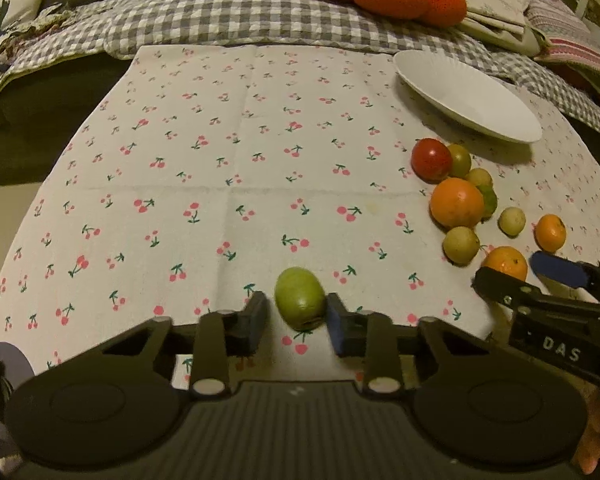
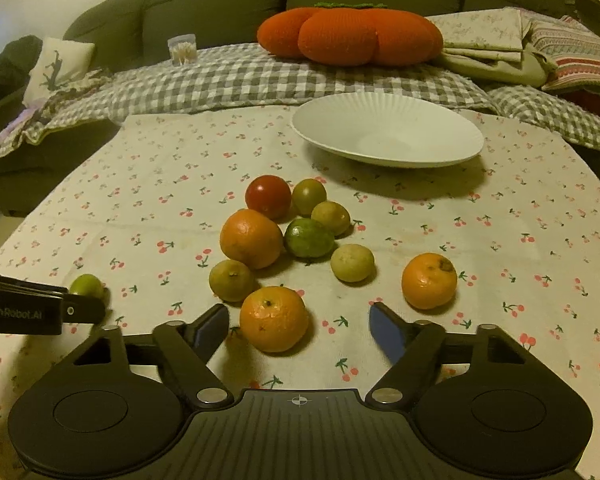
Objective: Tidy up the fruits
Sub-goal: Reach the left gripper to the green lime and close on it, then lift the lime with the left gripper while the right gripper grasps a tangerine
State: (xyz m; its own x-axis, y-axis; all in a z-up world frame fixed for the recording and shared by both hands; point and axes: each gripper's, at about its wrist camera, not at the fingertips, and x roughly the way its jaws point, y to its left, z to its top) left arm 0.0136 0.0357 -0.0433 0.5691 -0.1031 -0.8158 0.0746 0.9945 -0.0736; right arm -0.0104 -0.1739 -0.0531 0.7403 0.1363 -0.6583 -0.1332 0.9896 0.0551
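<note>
A green oval fruit (image 1: 300, 298) lies on the cherry-print cloth between the fingers of my left gripper (image 1: 296, 318); the jaws are open, with small gaps on both sides. It also shows in the right wrist view (image 2: 87, 286). My right gripper (image 2: 298, 326) is open around a small orange (image 2: 274, 318), not touching it. A cluster of fruit lies beyond: a big orange (image 2: 251, 238), a red tomato (image 2: 268, 196), a green lime (image 2: 309, 237), several yellow-green fruits and another orange (image 2: 429, 280). A white plate (image 2: 388, 136) stands empty behind them.
The table's cherry-print cloth (image 1: 220, 140) stretches left of the fruit. A sofa with a checked blanket (image 2: 260, 76) and an orange pumpkin cushion (image 2: 350, 36) sits behind the table. The left gripper's body (image 2: 28, 308) is at the right view's left edge.
</note>
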